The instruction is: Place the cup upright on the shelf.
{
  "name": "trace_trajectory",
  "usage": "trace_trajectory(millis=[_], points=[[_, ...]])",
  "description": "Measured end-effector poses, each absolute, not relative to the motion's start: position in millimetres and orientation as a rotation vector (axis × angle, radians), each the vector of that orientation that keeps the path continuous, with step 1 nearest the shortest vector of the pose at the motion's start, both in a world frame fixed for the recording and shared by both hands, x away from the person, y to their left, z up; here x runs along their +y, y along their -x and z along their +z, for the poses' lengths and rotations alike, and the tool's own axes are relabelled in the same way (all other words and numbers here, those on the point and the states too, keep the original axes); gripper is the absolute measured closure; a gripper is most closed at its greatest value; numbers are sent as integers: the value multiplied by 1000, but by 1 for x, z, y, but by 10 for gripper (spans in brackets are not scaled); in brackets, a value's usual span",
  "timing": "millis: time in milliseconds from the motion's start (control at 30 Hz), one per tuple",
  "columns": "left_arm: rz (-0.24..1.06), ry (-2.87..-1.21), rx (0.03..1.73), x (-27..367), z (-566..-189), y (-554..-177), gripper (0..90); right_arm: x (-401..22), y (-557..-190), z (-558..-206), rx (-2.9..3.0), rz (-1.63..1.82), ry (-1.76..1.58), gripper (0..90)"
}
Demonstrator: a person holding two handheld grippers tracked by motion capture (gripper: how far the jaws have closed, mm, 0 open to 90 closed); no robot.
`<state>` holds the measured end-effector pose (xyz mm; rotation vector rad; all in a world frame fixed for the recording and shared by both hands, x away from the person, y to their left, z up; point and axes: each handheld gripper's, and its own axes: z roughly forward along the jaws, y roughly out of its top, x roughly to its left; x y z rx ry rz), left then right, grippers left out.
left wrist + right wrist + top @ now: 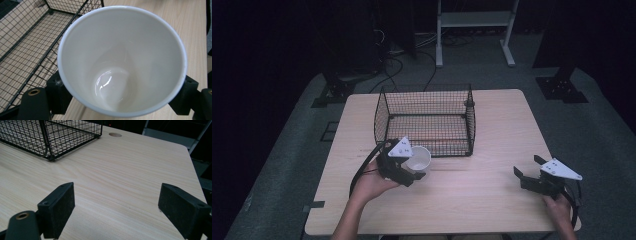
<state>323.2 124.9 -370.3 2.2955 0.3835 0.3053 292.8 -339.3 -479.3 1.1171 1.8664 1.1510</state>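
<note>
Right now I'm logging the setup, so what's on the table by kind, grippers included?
Cup: 1, white, clamped in the left gripper
Basket: 1, black wire
Grippers: 2, left and right gripper; the right has open jaws with nothing between them
Total: 4

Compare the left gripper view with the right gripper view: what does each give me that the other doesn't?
Left gripper view alone: the white cup, gripped on both sides by the left gripper, its glossy inside bare down to the bottom.

Right gripper view alone: the right gripper with jaws wide apart and nothing between them, a round hole near the table's far edge, and a grey frame beyond the table.

Both: the black wire basket and the light wooden tabletop.
</note>
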Motion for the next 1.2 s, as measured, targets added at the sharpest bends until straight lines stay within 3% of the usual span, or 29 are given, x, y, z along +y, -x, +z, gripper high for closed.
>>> trace_trajectory(millis=[1200], points=[[338, -2305, 358, 120, -304, -362, 211, -340, -293, -479, 1864, 1155, -1117, 131]])
